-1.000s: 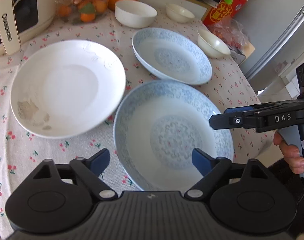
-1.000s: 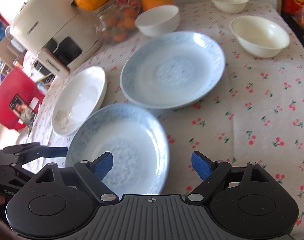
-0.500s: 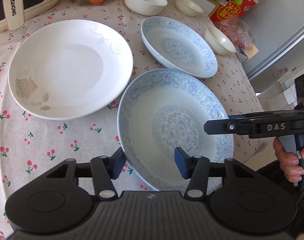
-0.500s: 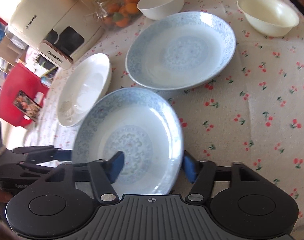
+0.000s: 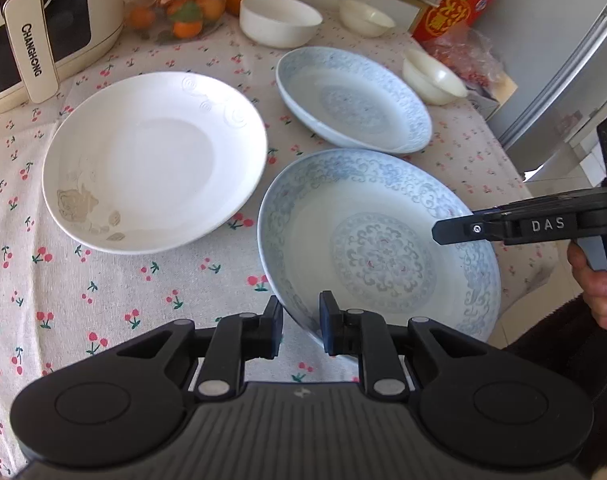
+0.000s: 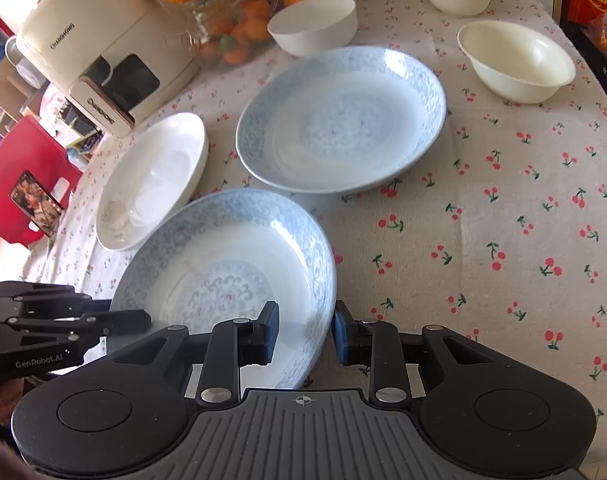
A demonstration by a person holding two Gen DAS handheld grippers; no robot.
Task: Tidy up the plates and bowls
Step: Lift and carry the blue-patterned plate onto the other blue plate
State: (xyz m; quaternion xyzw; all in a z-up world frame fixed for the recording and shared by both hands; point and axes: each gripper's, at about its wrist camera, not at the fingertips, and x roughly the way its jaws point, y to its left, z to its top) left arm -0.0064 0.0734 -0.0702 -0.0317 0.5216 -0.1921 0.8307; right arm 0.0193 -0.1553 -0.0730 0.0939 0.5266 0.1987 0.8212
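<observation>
The left hand-held gripper (image 5: 300, 326) clamps the near rim of the blue-patterned plate (image 5: 377, 240) on the table (image 5: 103, 300); the right hand-held gripper (image 6: 306, 332) pinches its opposite rim. A glass jar (image 5: 179, 4) behind holds small oranges.

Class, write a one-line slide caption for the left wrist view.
Left gripper and right gripper grasp opposite rims of the near blue-patterned plate beside a white plate on the cherry-print tablecloth.

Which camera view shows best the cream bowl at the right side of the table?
The right wrist view: the cream bowl appears whole, near, and its empty inside is visible. In the left wrist view the same bowl is smaller, far off, beside the far blue plate.
</observation>
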